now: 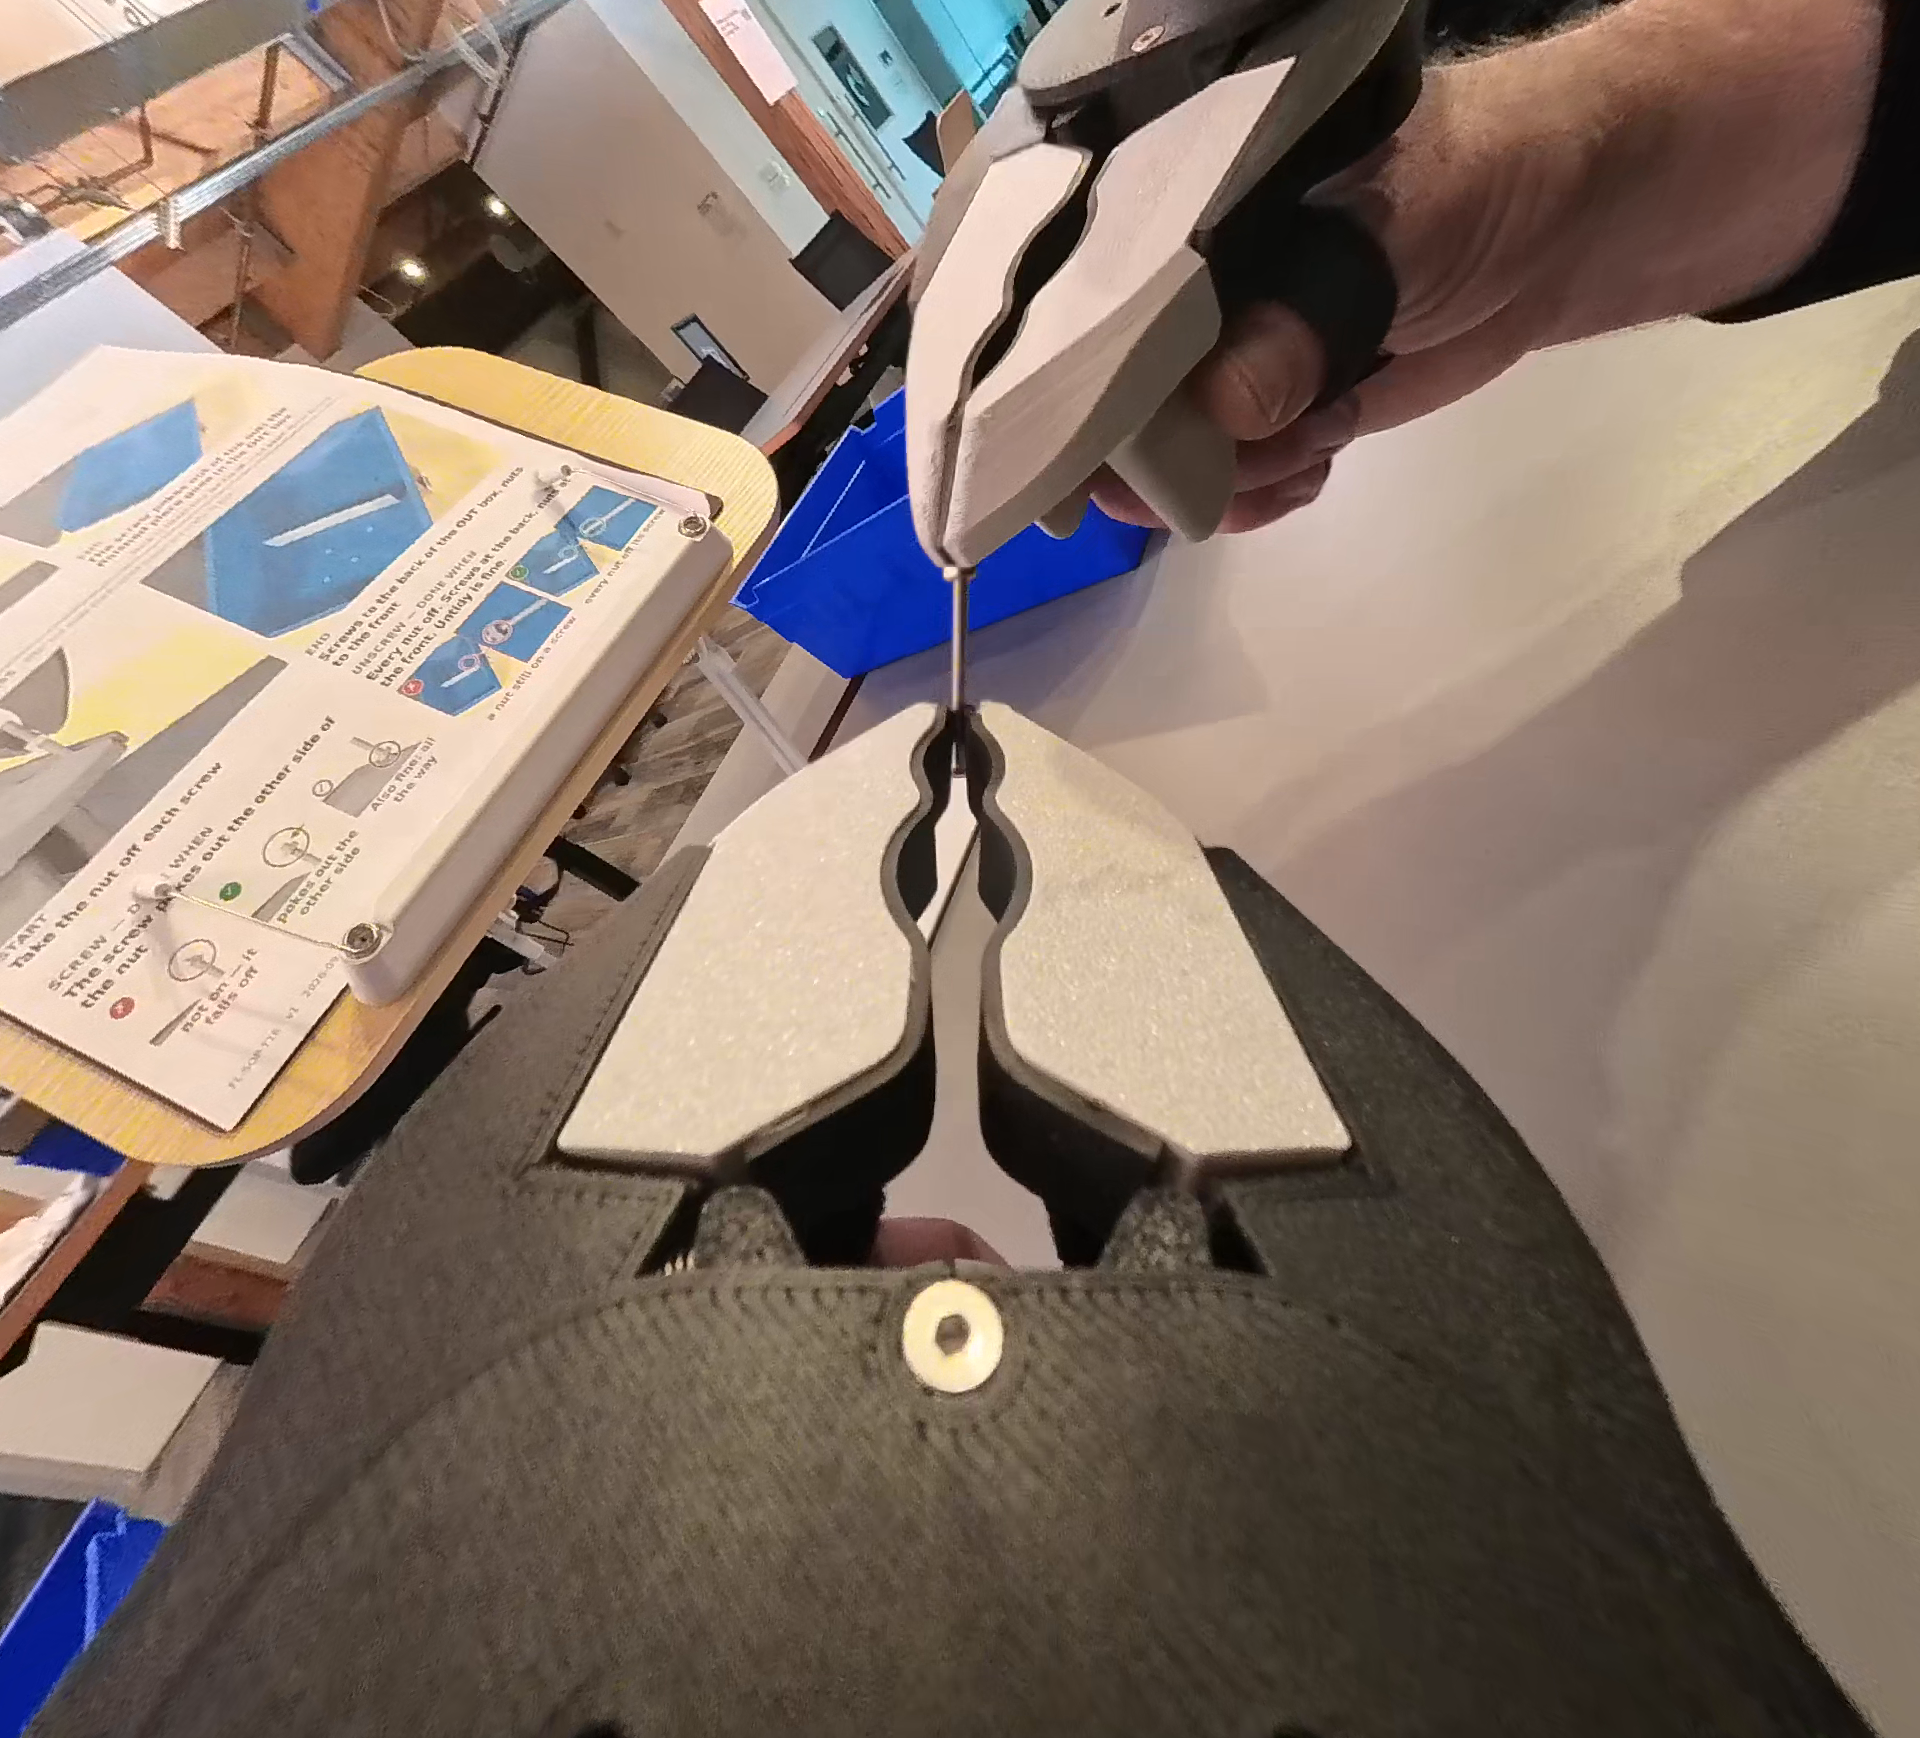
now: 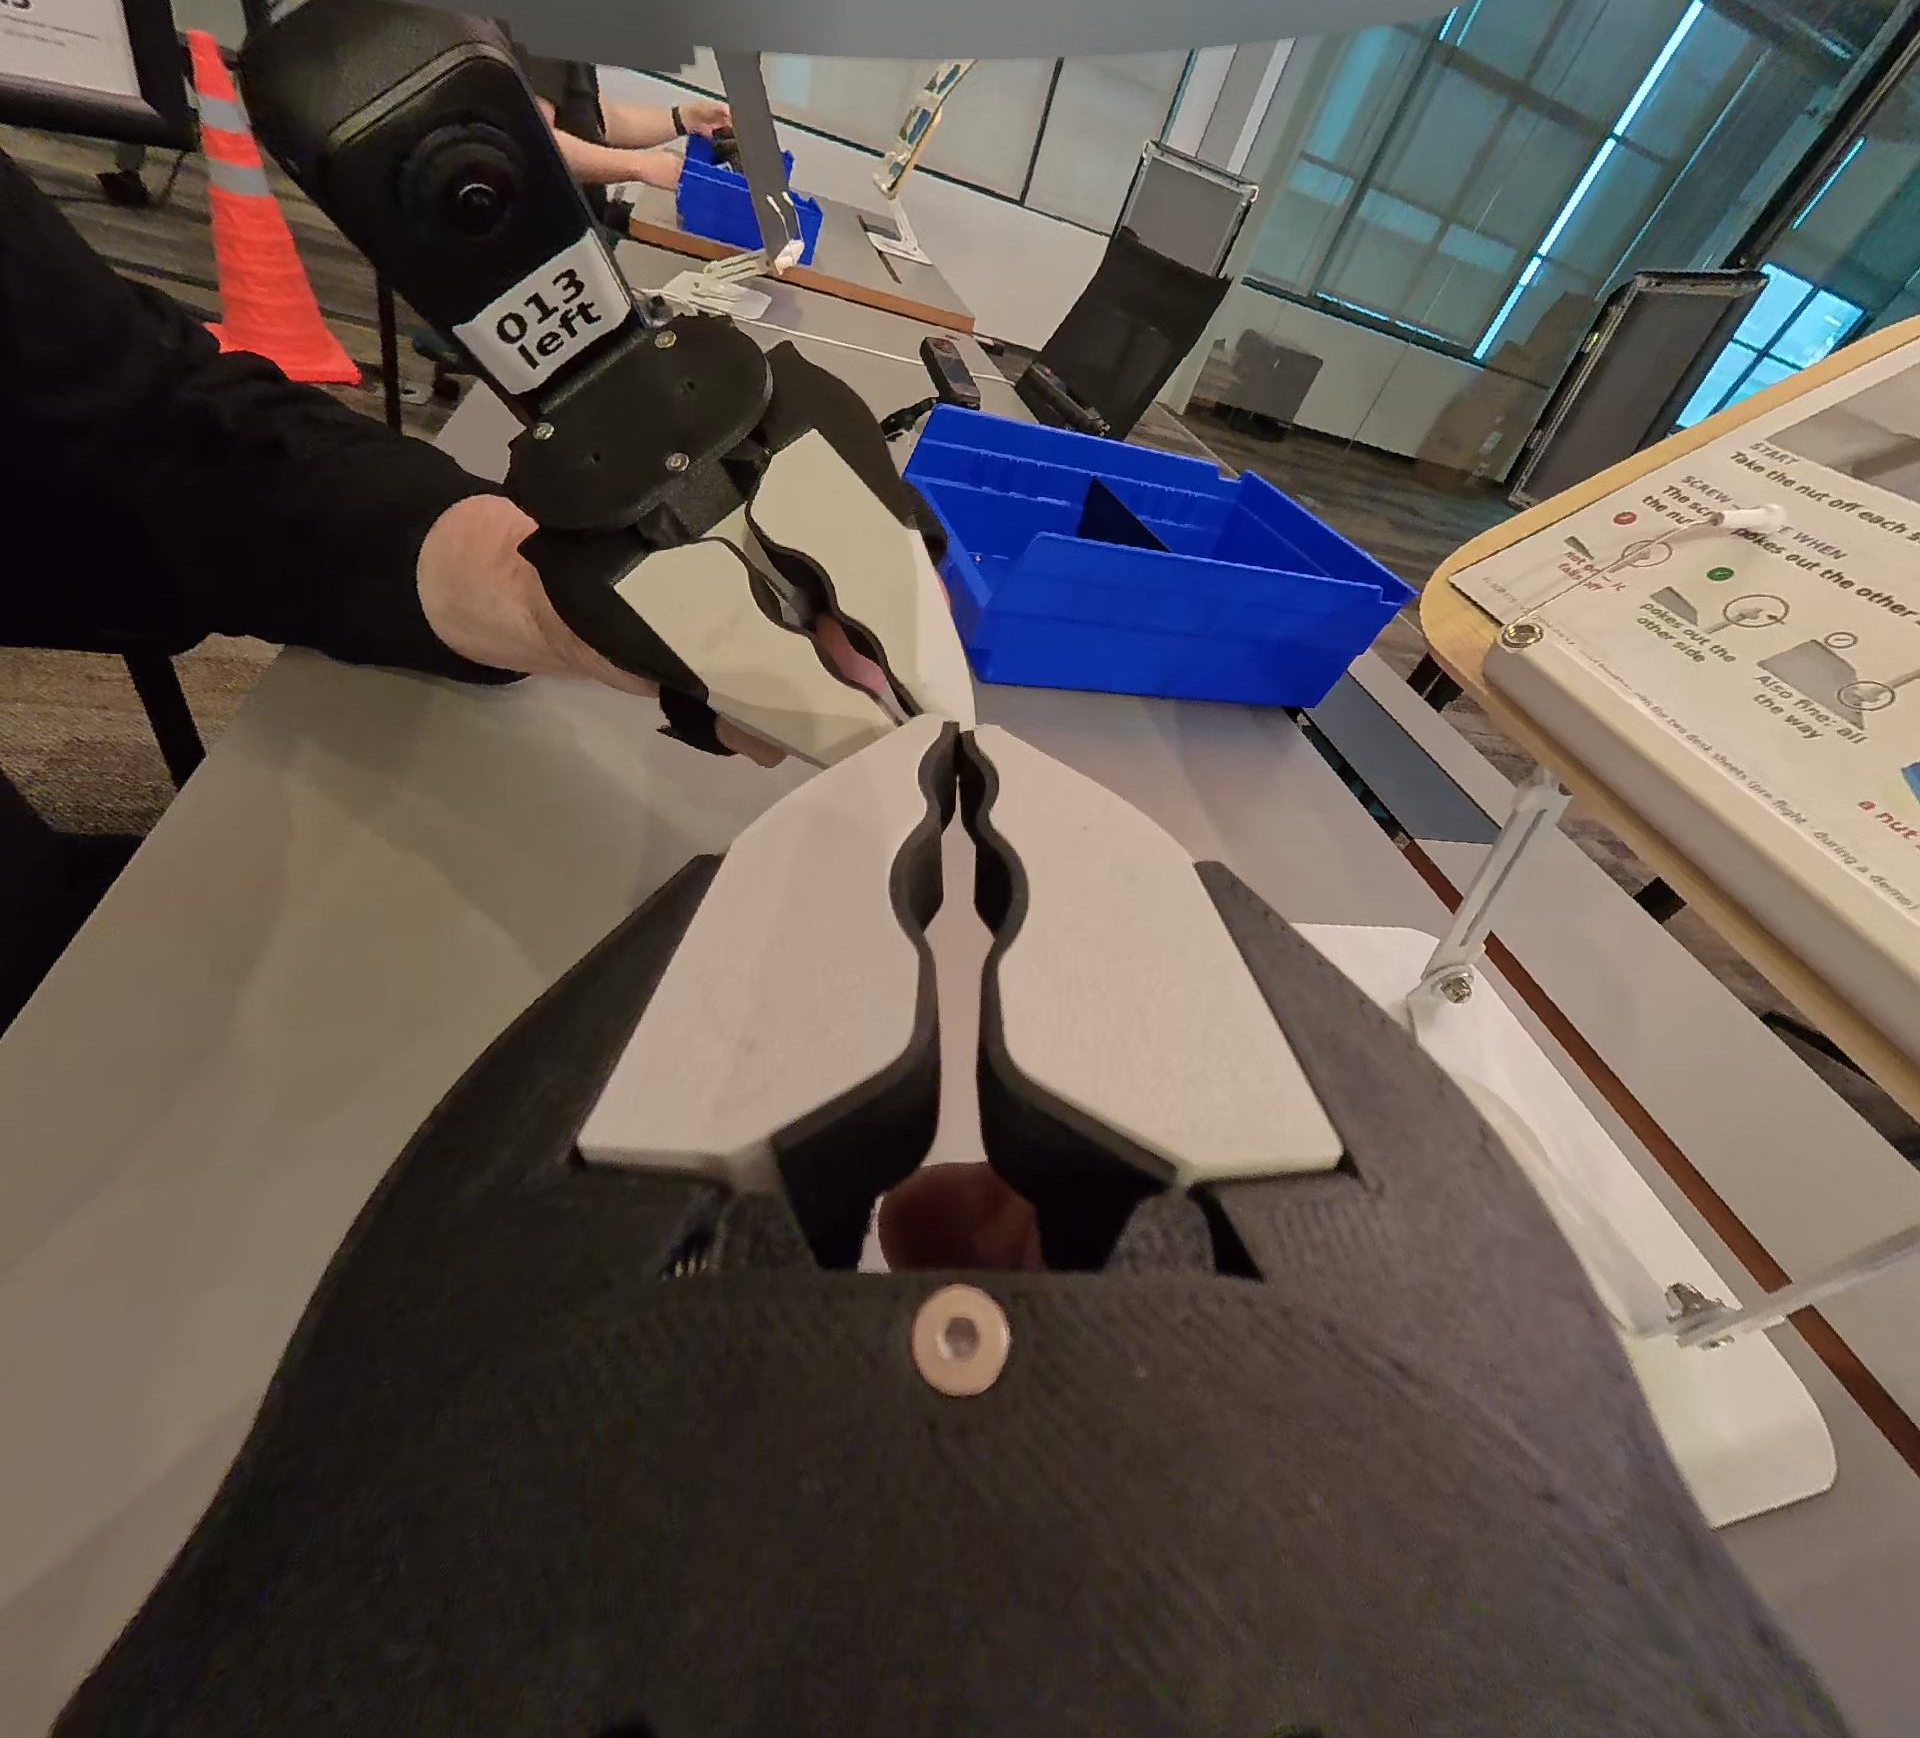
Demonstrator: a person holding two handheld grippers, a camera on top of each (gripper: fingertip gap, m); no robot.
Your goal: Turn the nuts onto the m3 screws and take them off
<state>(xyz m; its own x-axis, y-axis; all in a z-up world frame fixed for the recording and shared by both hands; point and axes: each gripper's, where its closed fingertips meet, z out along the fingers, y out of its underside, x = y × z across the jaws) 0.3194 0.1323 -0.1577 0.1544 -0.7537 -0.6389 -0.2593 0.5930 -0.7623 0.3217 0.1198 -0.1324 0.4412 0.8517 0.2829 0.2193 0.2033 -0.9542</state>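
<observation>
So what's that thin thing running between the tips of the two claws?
A slim metal screw. In the left wrist view it spans the gap from the left claw to the right claw, each pinching one end. No nut is discernible.

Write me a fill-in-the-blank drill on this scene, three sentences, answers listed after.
1. The thin metal screw is gripped at both ends, by the left gripper and the ____ gripper.
2. The bin on the grey table is coloured ____.
3. The instruction sheet lies on a ____ board.

Missing words: right; blue; wooden
</observation>
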